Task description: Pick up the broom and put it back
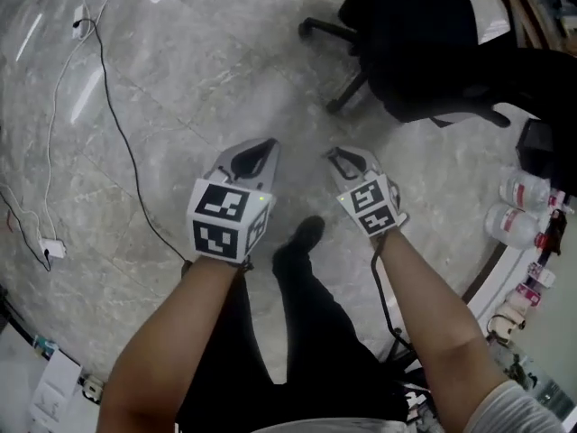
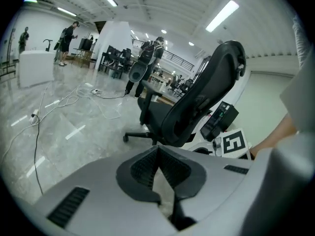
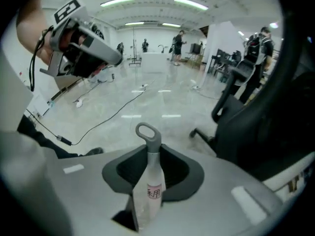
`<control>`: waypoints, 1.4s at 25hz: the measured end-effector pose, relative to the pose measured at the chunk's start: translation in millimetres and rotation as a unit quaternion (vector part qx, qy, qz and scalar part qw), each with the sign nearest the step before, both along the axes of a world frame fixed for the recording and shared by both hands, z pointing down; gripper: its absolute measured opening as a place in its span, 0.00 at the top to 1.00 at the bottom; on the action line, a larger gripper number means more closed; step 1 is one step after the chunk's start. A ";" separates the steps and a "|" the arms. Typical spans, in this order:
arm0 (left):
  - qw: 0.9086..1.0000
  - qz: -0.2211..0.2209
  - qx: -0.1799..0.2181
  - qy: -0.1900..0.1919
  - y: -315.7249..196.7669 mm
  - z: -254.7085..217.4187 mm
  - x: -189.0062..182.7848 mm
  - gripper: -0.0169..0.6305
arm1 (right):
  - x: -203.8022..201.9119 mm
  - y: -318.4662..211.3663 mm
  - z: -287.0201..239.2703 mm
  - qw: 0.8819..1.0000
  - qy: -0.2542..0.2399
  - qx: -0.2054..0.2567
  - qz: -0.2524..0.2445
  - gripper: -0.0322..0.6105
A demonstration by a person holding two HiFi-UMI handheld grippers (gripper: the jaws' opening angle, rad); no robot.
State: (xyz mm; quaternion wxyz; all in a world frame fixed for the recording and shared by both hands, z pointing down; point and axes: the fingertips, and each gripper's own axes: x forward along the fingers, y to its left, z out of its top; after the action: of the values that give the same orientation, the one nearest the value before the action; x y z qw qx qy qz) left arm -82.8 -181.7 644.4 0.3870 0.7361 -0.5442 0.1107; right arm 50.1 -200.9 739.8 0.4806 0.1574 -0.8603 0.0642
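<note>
In the right gripper view, the top end of the broom handle [image 3: 150, 181], a white shaft with a small label and a grey hanging loop [image 3: 147, 132], stands between the jaws of my right gripper [image 3: 150, 156], which is shut on it. The broom's head is out of sight. In the head view, my right gripper [image 1: 341, 158] and left gripper [image 1: 260, 144] are held side by side above the marble floor, both pointing away from me and downward. My left gripper [image 2: 157, 149] is shut, its pads meeting at the tips with nothing between them.
A black office chair [image 1: 424, 43] on castors stands just ahead and to the right. Cables [image 1: 117, 124] trail over the floor at left. Bottles [image 1: 523, 206] sit on a white surface at the right edge. My shoe [image 1: 302, 237] is below the grippers. People stand far off [image 2: 147, 58].
</note>
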 end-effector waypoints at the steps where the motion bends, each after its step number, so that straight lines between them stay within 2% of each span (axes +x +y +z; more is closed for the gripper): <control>1: 1.000 0.006 0.010 -0.002 -9.8 -29.5 8.0 0.97 | 12.3 -17.2 -35.7 0.999 -0.014 0.015 0.025 0.82; 6: 0.998 0.004 0.057 0.002 -59.3 -177.0 61.3 0.97 | 103.5 -95.5 -199.1 0.985 -0.073 0.072 0.142 0.82; 9: 0.997 0.010 0.074 0.001 -73.3 -252.8 100.4 0.97 | 164.6 -127.8 -274.6 0.966 -0.103 0.089 0.218 0.82; 13: 0.995 0.023 0.099 -0.017 -86.1 -338.8 137.9 0.97 | 216.8 -170.8 -344.2 0.935 -0.151 0.088 0.307 0.82; 16: 0.994 0.018 0.107 -0.033 -83.1 -386.6 161.4 0.97 | 238.9 -192.4 -371.0 0.920 -0.173 0.064 0.345 0.82; 18: 0.993 0.011 0.106 -0.041 -73.6 -408.5 171.9 0.97 | 244.6 -196.8 -378.1 0.918 -0.177 0.042 0.353 0.82; 21: 0.992 0.007 0.114 -0.061 -64.3 -432.5 176.1 0.97 | 241.1 -201.4 -376.8 0.922 -0.172 0.012 0.347 0.80; 24: 0.989 -0.002 0.125 -0.076 -59.5 -452.4 172.7 0.97 | 246.6 -200.1 -381.5 0.917 -0.170 0.000 0.360 0.79; 31: 0.984 -0.009 0.156 -0.087 -68.8 -484.0 165.2 0.97 | 237.9 -185.4 -404.0 0.928 -0.177 0.023 0.327 0.79; 35: 0.980 0.006 0.182 -0.082 -75.7 -507.5 163.1 0.97 | 218.1 -162.0 -453.4 0.929 -0.206 0.050 0.304 0.80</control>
State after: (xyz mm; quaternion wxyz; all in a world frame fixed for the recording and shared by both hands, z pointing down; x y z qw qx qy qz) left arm 80.3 -257.5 136.9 0.2002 0.7860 -0.5805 0.0724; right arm 268.1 -363.0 286.4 0.2419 0.4190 -0.8532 0.1950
